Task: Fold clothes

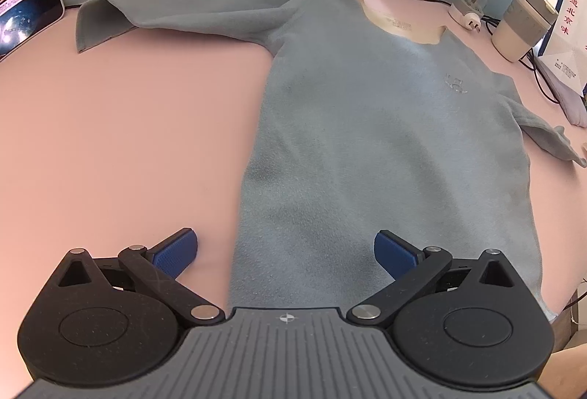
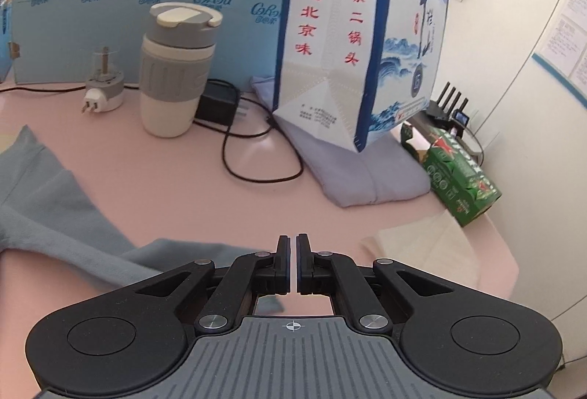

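Pink tabletop [image 1: 110, 127] carried the blue sweater [image 1: 385, 142], collar at 12 o'clock. Left gripper [image 1: 286, 254] gaped wide over its hem; right gripper [image 2: 293, 263] sat closed, apparently empty, beside the sleeve [image 2: 55, 201]. Best pinch hem and sleeve cleanly, 1 layer each.

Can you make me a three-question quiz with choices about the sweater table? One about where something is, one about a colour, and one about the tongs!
1. Where does the white bag stand?
A. on a folded lilac cloth
B. on the sweater
C. on the floor

2. What colour is the sweater?
A. red
B. grey-blue
C. yellow

3. How are the left tongs?
A. shut tight
B. holding a cup
C. open wide, over the sweater's hem

Answers:
1. A, the right view shows the bag's base on the cloth.
2. B, it lies spread flat on the pink table, grey-blue all over.
3. C, the blue pads stand far apart with nothing pinched between them.
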Action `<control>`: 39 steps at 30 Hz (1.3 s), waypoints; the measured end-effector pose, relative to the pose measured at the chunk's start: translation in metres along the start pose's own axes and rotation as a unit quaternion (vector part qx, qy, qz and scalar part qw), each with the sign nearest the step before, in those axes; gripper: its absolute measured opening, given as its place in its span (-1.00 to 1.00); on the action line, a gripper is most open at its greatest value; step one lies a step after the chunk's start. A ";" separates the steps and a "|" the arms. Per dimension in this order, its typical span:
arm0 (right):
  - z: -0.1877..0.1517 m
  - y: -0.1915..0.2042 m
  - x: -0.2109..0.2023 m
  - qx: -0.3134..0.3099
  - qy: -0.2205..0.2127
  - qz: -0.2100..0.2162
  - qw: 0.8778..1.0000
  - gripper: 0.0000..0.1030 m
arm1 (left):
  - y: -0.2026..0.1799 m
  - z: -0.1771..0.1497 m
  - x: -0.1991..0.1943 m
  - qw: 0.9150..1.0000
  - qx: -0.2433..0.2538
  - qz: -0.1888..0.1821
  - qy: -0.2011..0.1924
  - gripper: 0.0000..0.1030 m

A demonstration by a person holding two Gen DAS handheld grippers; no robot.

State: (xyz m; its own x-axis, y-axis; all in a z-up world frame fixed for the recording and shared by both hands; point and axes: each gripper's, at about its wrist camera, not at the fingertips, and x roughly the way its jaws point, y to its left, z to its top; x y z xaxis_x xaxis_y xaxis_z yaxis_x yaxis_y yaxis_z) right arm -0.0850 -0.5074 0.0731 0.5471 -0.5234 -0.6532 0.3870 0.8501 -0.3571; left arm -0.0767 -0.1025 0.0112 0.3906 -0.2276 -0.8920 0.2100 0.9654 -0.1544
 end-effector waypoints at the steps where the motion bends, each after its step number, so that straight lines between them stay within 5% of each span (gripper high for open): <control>1: -0.004 0.006 -0.002 -0.002 0.005 0.010 1.000 -0.90 | 0.000 -0.001 0.000 1.000 0.001 0.000 0.000 1.00; 10: -0.033 0.057 -0.035 0.003 0.059 0.119 0.991 -0.77 | 0.007 -0.005 -0.007 1.000 0.002 -0.027 -0.002 1.00; 17: -0.054 0.088 -0.072 0.018 0.098 0.198 0.975 -0.69 | 0.030 -0.016 -0.017 0.995 -0.023 -0.101 -0.001 0.99; 20: -0.066 0.101 -0.088 0.006 0.107 0.217 0.970 -0.46 | 0.038 -0.024 -0.020 0.992 -0.020 -0.122 -0.003 0.99; 27: -0.089 0.110 -0.110 -0.004 0.142 0.232 0.962 -0.36 | 0.046 -0.033 -0.024 0.989 -0.029 -0.145 -0.009 0.94; 30: -0.092 0.107 -0.113 0.011 0.150 0.234 0.960 -0.26 | 0.045 -0.033 -0.026 0.991 -0.025 -0.134 -0.008 0.66; 34: -0.094 0.104 -0.118 0.027 0.157 0.252 0.954 -0.24 | 0.052 -0.034 -0.027 0.989 -0.048 -0.141 -0.003 -0.48; 39: -0.099 0.107 -0.113 0.029 0.174 0.254 0.951 -0.10 | 0.055 -0.036 -0.024 0.987 -0.057 -0.148 0.003 -0.59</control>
State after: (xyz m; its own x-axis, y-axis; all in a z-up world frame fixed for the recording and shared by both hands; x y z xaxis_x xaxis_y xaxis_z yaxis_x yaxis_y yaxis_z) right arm -0.1788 -0.3513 0.0430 0.3989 0.0134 -0.9169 0.1839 0.9784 0.0943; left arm -0.1066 -0.0396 0.0092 0.3212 -0.5008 -0.8038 0.2108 0.8653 -0.4548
